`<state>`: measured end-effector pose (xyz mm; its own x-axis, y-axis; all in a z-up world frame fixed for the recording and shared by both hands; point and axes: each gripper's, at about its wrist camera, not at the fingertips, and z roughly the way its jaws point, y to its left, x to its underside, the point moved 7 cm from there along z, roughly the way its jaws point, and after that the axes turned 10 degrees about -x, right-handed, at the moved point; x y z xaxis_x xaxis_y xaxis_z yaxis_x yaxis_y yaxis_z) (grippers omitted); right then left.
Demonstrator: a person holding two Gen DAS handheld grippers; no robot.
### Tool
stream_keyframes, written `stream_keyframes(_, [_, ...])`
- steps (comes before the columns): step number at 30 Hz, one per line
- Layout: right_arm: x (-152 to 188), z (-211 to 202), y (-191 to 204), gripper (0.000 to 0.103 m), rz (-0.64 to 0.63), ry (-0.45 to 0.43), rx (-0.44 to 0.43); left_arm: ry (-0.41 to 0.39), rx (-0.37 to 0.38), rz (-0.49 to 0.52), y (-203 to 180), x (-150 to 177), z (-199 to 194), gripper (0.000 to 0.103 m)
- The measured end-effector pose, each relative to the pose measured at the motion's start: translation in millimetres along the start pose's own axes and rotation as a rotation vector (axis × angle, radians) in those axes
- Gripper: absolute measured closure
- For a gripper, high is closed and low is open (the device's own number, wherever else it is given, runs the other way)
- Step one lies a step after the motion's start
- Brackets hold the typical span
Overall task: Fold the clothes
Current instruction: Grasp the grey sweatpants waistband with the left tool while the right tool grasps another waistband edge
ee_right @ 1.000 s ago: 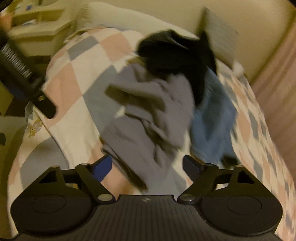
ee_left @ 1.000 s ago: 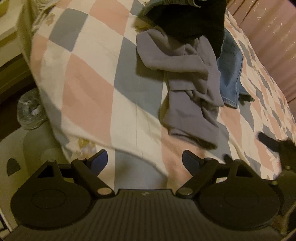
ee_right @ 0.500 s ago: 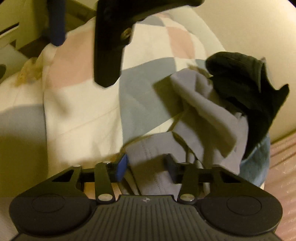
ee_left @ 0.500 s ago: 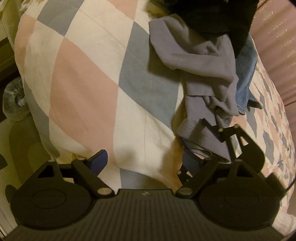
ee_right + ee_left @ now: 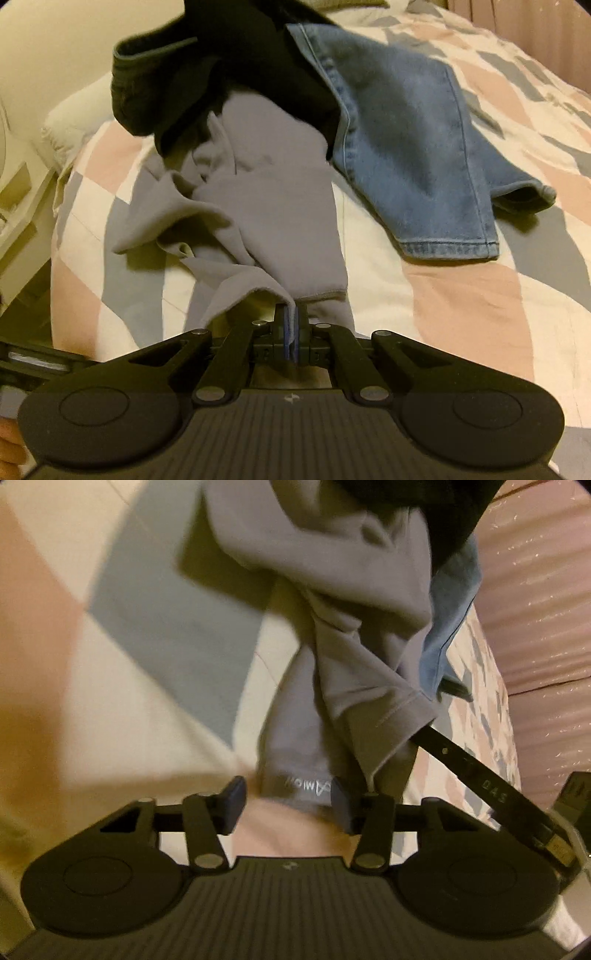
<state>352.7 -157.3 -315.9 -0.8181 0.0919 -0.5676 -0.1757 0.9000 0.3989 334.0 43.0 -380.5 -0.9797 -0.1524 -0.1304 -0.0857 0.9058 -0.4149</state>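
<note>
The grey garment [image 5: 266, 206] lies crumpled on the bed [image 5: 461, 295], under a black garment [image 5: 221, 74] and left of the jeans [image 5: 413, 147]. The right claw [image 5: 291, 328] is clamped on its near hem; the left claw [image 5: 288, 805] stands spread around the printed hem edge. I'd close the left squarely on that edge, then draw both claws apart, low and evenly, so it slides free.

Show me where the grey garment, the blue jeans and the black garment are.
grey garment [image 5: 280, 221]: right wrist view, on its broad middle panel.
blue jeans [image 5: 413, 147]: right wrist view, mid-leg, above the hem.
black garment [image 5: 221, 62]: right wrist view, on its bunched centre.
</note>
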Motion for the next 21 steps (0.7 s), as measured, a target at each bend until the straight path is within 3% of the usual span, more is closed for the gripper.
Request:
stream_keyframes(3, [5, 3, -7, 0.097, 0.019, 0.006, 0.003, 0.018, 0.025, -0.062, 1, -5, 25, 0.059])
stream_keyframes(6, [11, 2, -6, 0.075, -0.001, 0.013, -0.006, 0.03, 0.074, -0.086, -4, -9, 36, 0.056])
stream_keyframes(9, [16, 6, 11, 0.068, -0.142, 0.032, 0.002, 0.026, 0.093, -0.06, -13, -10, 39, 0.065])
stream_keyframes(12, [19, 16, 30, 0.07, -0.271, 0.053, -0.005, 0.004, 0.12, -0.066, -21, -13, 32, 0.076])
stream_keyframes(13, [17, 16, 33, 0.098, -0.267, 0.044, -0.017, -0.004, 0.129, -0.069, -24, -14, 29, 0.085])
stream_keyframes(14, [15, 15, 35, 0.102, -0.262, 0.036, -0.029, -0.011, 0.139, -0.071, -26, -16, 26, 0.088])
stream_keyframes(15, [13, 15, 37, 0.102, -0.257, 0.027, -0.041, -0.019, 0.148, -0.074, -29, -17, 23, 0.09])
stream_keyframes(18, [-8, -25, 33, 0.103, -0.122, -0.109, -0.057, -0.042, 0.176, -0.081, -37, -20, 15, 0.094])
stream_keyframes(21, [-31, -81, 28, 0.102, 0.021, -0.25, -0.079, -0.148, 0.187, 0.004, -59, -26, -34, 0.095])
